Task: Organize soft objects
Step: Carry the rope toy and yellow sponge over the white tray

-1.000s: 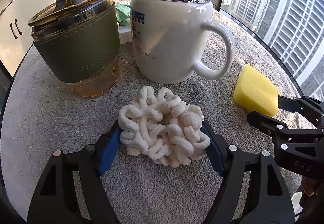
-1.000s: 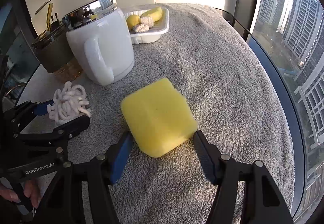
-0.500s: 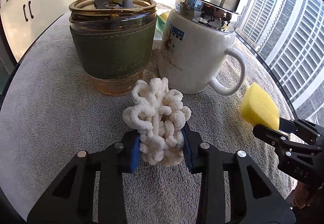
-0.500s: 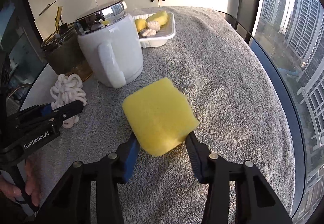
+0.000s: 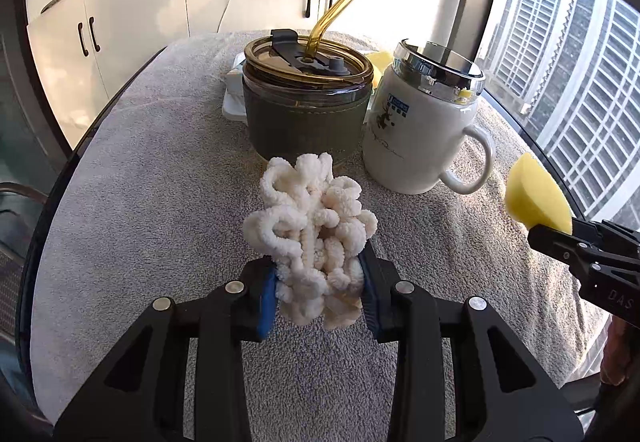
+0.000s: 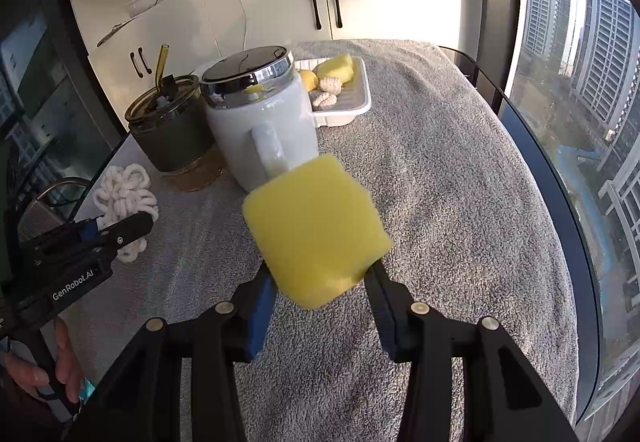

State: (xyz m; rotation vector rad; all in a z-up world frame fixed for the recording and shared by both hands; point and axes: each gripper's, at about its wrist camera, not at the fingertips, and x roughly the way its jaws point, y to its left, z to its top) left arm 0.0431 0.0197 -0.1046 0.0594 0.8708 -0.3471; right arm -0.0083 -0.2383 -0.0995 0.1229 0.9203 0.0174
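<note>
The left gripper (image 5: pixel 320 292) is clamped tight on the white yarn bundle (image 5: pixel 310 226), lifted off the desk (image 5: pixel 140 202), with the tumbler (image 5: pixel 306 110) at 12 o'clock. The right gripper (image 6: pixel 320 292) pinches the yellow sponge (image 6: pixel 316 230), raised above the desk; mug (image 6: pixel 264 122) at 11 o'clock, tray (image 6: pixel 356 102) at 12 o'clock beyond

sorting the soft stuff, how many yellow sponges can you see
3 visible: one sponge gripped in the right hand-held gripper, two more in the white tray behind the mug, one at its back, one partly hidden. Others may be hidden.
</note>
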